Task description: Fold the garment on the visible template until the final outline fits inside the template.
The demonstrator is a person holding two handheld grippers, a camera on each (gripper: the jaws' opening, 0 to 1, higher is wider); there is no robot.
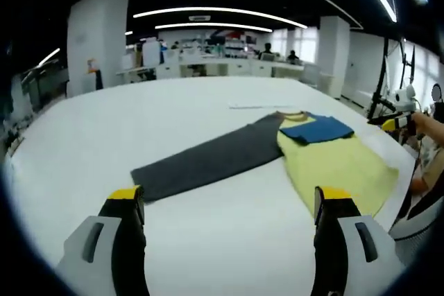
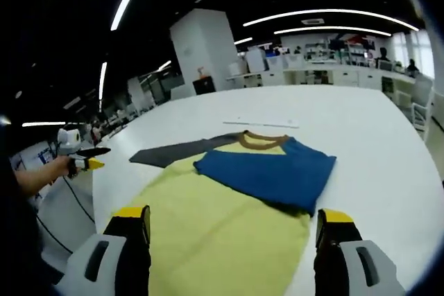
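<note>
No template outline can be made out on the white table (image 1: 139,123); only a faint pale strip (image 1: 260,106) lies beyond the garment's collar, too thin to read. The near hem of the shirt (image 2: 229,227) is cut off behind the right gripper's own jaws, and in the left gripper view its far corner runs to the table edge.

The left gripper (image 1: 229,202) has its yellow-tipped jaws wide apart, holding nothing and hovering above bare tabletop. The right gripper (image 2: 232,223) is likewise spread wide, empty, its jaws poised over the yellow body of the shirt without clearly touching it.

From the left gripper, the shirt lies ahead and to the right: the long gray sleeve (image 1: 208,161) stretches flat toward the space between the jaws, its cuff end just ahead of the left jaw. From the right gripper, the shirt is directly ahead, with the blue sleeve (image 2: 267,171) folded across the chest below the brown collar (image 2: 262,140), and the gray sleeve reaching off to the left.
</note>
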